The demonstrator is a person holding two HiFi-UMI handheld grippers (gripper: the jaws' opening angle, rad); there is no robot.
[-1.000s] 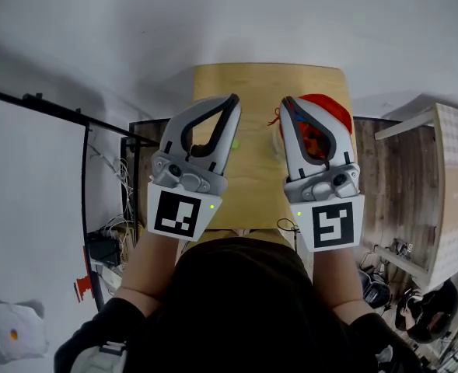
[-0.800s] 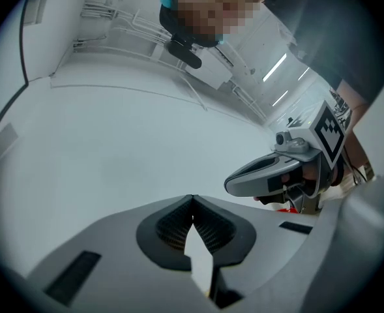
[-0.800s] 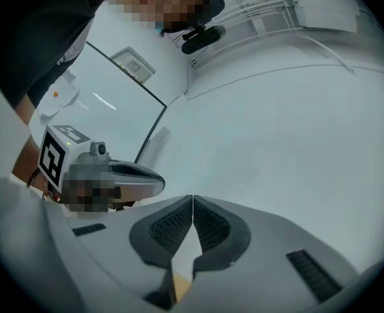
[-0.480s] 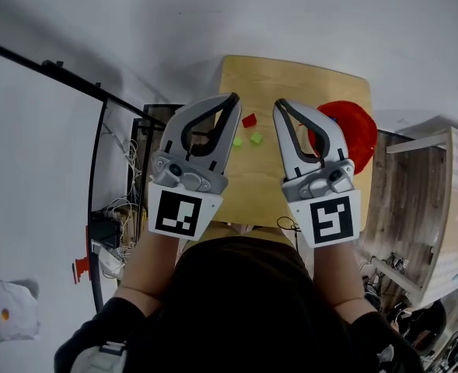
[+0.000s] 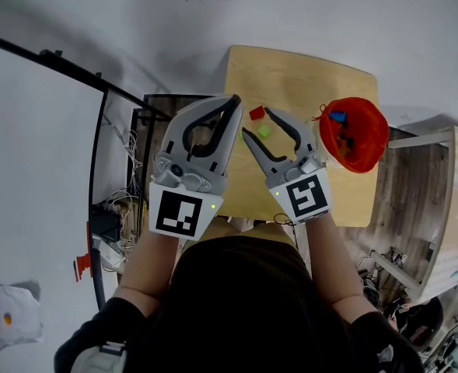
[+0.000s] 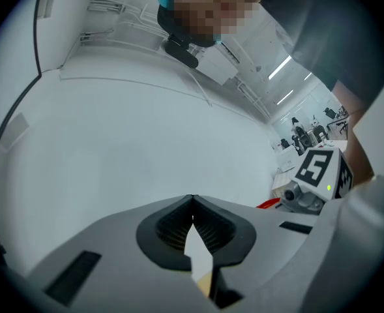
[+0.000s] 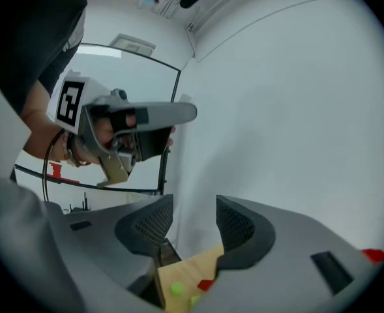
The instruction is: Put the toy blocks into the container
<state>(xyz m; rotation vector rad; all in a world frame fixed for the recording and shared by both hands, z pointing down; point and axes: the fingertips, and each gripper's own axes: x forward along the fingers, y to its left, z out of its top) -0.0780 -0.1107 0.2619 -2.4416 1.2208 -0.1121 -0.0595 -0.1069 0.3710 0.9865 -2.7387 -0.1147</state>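
Note:
Red block (image 5: 256, 113) and green block (image 5: 264, 131) lie on the wooden table (image 5: 306, 72); in the head view they show by the gap of my right gripper (image 5: 254, 121), which hovers over them. Its jaws have just been opening and stand open with nothing between them. The right gripper view shows that gripper (image 7: 195, 222) aimed at the table corner, with a green block (image 7: 177, 289) and the red block (image 7: 205, 284) below. The red container (image 5: 354, 134) at the table's right edge holds a blue block (image 5: 337, 116). My left gripper (image 5: 233, 99) (image 6: 192, 206) is shut and empty, to the left.
The table's left edge drops off to a dark frame with cables (image 5: 127, 185) on the floor. A second wooden table (image 5: 446, 200) stands to the right. White wall rises behind the table. The left gripper (image 7: 133, 126) shows in the right gripper view.
My right gripper has swung left and down, away from the red container toward the loose blocks, and its jaws have gone from shut to open. The left gripper stays shut.

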